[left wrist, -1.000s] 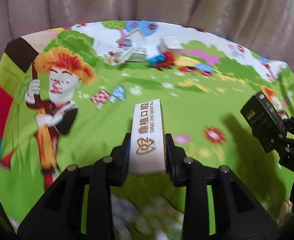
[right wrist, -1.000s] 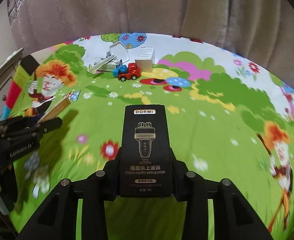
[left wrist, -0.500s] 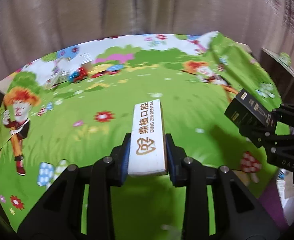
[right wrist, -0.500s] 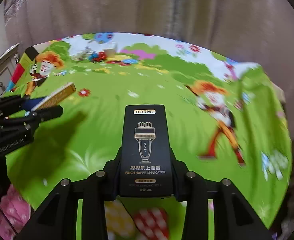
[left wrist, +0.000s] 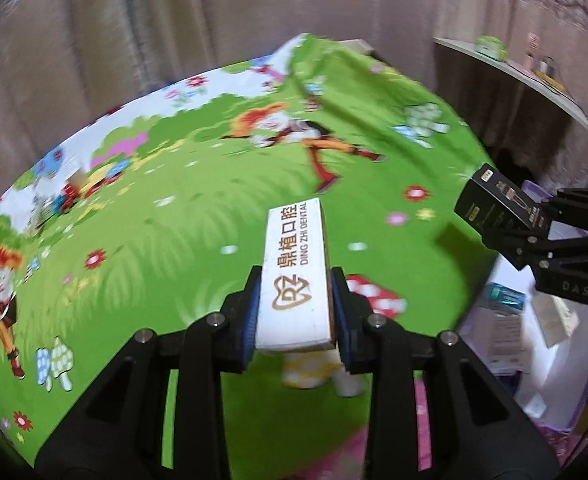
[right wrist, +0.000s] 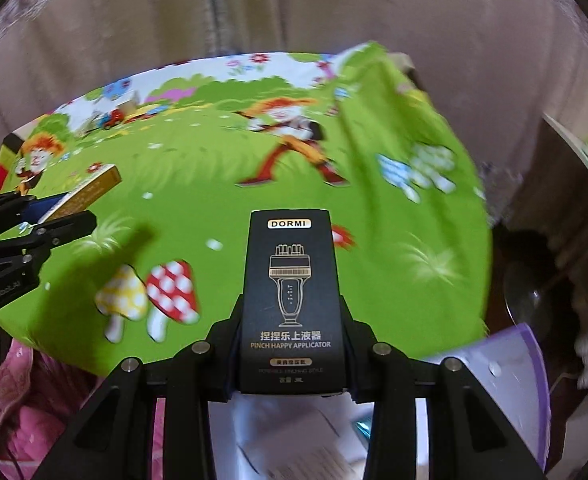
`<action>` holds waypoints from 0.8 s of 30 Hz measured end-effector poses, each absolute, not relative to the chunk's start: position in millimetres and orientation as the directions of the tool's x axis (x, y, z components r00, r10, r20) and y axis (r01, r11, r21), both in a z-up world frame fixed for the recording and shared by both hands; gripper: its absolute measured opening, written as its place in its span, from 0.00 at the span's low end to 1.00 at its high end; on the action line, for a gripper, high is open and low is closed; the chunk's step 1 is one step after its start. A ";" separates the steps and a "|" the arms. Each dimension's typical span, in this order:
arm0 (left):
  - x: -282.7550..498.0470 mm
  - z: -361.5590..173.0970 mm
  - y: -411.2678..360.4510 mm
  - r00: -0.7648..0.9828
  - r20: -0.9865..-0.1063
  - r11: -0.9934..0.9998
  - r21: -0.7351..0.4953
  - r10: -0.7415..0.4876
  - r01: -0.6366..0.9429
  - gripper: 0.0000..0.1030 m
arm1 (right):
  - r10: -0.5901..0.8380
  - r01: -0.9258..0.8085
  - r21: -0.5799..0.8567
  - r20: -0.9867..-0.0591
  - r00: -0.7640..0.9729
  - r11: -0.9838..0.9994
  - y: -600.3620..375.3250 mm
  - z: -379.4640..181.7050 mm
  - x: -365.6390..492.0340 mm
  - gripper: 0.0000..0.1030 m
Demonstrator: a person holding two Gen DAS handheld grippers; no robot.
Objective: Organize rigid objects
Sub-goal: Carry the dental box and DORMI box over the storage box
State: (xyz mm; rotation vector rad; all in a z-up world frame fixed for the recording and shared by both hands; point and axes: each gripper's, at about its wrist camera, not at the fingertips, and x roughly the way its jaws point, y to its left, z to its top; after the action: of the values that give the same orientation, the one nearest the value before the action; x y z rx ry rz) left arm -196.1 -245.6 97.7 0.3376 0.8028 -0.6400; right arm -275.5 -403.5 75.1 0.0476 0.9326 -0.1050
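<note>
- The left tool (left wrist: 297, 312) is clamped on a white box (left wrist: 298, 276) printed with "DING ZHI DENTAL" in gold; its blue-edged pads (left wrist: 252, 320) press the box's two long sides near the rear end, and most of the box sticks out forward.
- The right tool (right wrist: 290, 344) is clamped the same way on a black box (right wrist: 291, 292) marked "DORMI" and "PINCH HAPPY APPLICATOR", with a gold line drawing of a device on its top face.
- Both boxes are held up in the air, clear of the surface below.
- From the left wrist view the right tool shows at the right edge with its black box pointing up and left; from the right wrist view the left tool shows at the left edge, the white box's gold side visible.
- Below them lies a green cartoon cloth (left wrist: 182, 248) with mushrooms, flowers and orange-haired figures, spread over what may be a tabletop or a bed; the blur keeps me from telling which.
- At the cloth's far left corner sit a small red toy truck (right wrist: 112, 119) and some pale boxes, too blurred to name.
- Off the cloth's near right edge is a purple-rimmed bin (right wrist: 533, 364) holding white papers and a teal packet.
- Pink fabric (right wrist: 26, 400) lies at lower left in the right wrist view.
- A beige curtain (right wrist: 294, 12) hangs behind, and a pale shelf (left wrist: 513, 72) stands to the right.
</note>
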 end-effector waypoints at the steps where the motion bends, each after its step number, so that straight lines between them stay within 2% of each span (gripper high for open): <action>1: -201.1 98.8 -251.5 0.512 -0.756 0.753 0.039 -0.408 0.657 0.35 | -0.085 0.129 -0.010 -0.801 0.592 0.992 -410.5 76.3 -284.2 0.39; 5: -227.4 104.5 -282.4 0.481 -0.755 0.688 0.055 -0.445 0.724 0.35 | -0.130 0.198 -0.011 -0.792 0.596 0.980 -437.1 82.0 -318.4 0.39; 12: -262.7 103.0 -325.2 0.353 -0.778 0.581 -0.019 -0.519 0.814 0.35 | -0.205 0.313 -0.014 -0.786 0.583 0.950 -472.2 86.8 -377.2 0.39; 21: -303.2 86.8 -364.5 0.234 -0.811 0.452 -0.042 -0.536 0.891 0.35 | -0.278 0.409 -0.043 -0.797 0.536 0.912 -492.0 89.7 -429.3 0.39; 24: -319.9 76.4 -373.0 0.212 -0.832 0.404 -0.017 -0.513 0.914 0.35 | -0.283 0.418 -0.048 -0.805 0.522 0.907 -493.9 87.4 -438.3 0.39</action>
State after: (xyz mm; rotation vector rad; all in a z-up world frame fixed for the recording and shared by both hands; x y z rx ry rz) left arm -319.9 -373.0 76.4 0.5524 0.8776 -1.0638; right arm -438.3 -493.9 87.4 0.1584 0.9320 -0.4218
